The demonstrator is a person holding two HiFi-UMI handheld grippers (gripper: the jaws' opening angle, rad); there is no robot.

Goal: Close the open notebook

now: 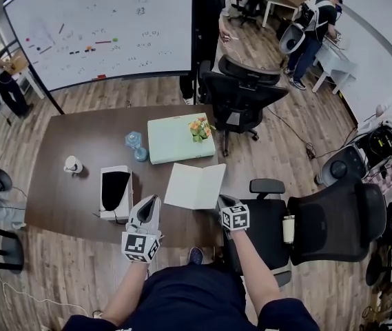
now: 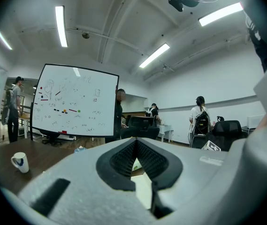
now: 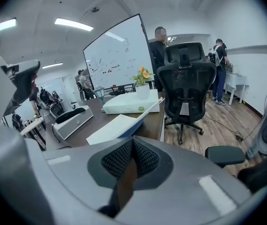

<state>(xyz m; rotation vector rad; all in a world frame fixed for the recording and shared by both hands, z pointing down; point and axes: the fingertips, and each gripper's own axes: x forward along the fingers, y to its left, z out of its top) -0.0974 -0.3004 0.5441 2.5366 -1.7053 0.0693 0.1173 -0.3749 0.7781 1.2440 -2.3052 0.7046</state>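
Note:
The notebook (image 1: 195, 185) lies open on the brown table (image 1: 78, 133) near its front edge, white pages up. In the right gripper view the notebook (image 3: 117, 126) shows its right leaf tilted up off the table, with a blue cover beneath. My left gripper (image 1: 153, 201) hovers at the table's front edge, just left of the notebook's near corner, jaws shut on nothing. My right gripper (image 1: 222, 200) sits by the notebook's near right corner, also shut and empty. Neither gripper touches the notebook. Both pairs of pads meet at the tips in the gripper views (image 2: 135, 142) (image 3: 132, 142).
A white box with a black insert (image 1: 116, 192) stands left of the notebook. Behind it lie a pale green flat box (image 1: 175, 140) with flowers (image 1: 200, 128), a water bottle (image 1: 136, 144) and a mug (image 1: 73, 164). Black office chairs (image 1: 242, 95) (image 1: 326, 223) flank the table's right side.

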